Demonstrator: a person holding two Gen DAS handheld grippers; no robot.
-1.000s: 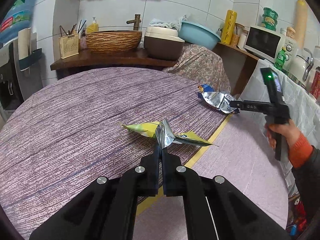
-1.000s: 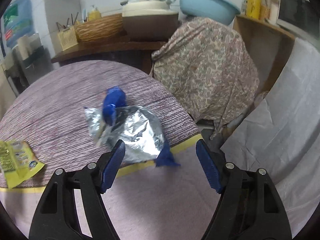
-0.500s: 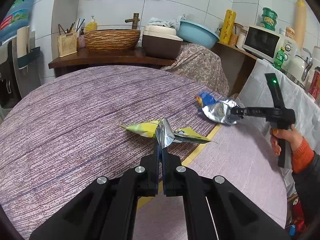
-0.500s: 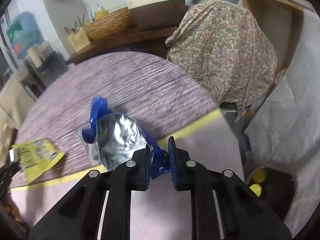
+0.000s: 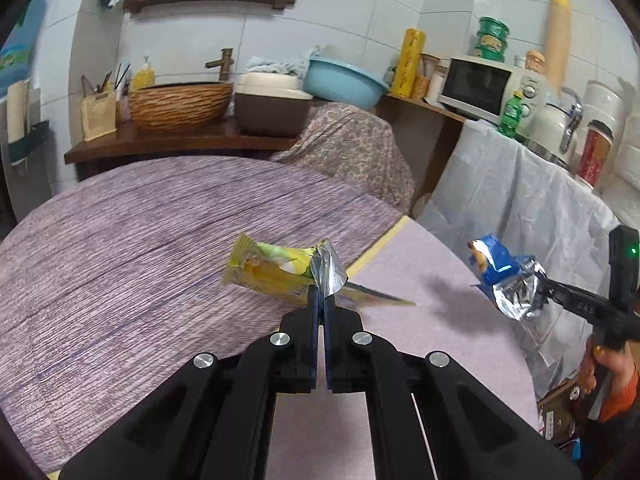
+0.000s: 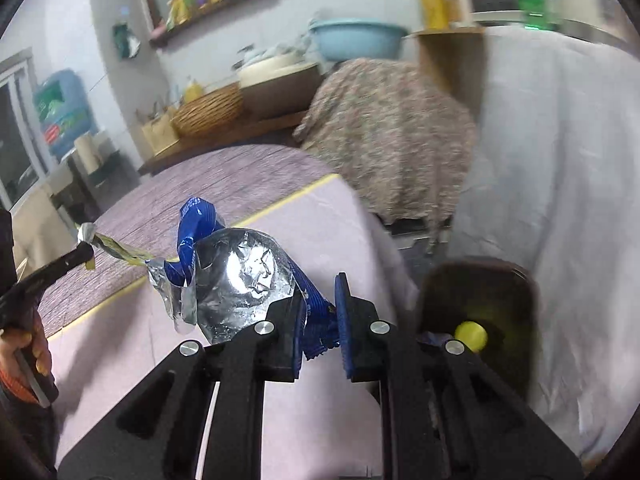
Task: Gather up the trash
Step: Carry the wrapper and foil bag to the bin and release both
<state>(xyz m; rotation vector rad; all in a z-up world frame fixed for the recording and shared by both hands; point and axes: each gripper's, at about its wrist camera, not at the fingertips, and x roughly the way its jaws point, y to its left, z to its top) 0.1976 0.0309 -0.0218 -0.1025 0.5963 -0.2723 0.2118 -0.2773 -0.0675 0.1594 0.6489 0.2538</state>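
Observation:
My left gripper (image 5: 322, 296) is shut on the torn silver end of a yellow snack wrapper (image 5: 268, 270), which hangs just above the purple round table (image 5: 120, 240). In the right wrist view my right gripper (image 6: 320, 308) is shut on the corner of a crumpled blue and silver foil wrapper (image 6: 240, 272), held in the air over the table's right edge. That wrapper (image 5: 504, 280) and the right gripper (image 5: 538, 288) also show at the right of the left wrist view. The left gripper (image 6: 86, 250) with the yellow wrapper (image 6: 120, 252) shows at the far left.
A dark bin (image 6: 480, 292) stands on the floor right of the table, with a yellow object (image 6: 471, 336) inside. A white cloth-covered counter (image 5: 520, 208) and a floral-covered piece (image 5: 352, 148) stand behind. A hand (image 5: 600, 364) holds the right gripper's handle.
My right gripper shut on the blue and silver wrapper, lifted it and swung right, off the table toward the bin. The left gripper rose a little and shifted right with the yellow wrapper.

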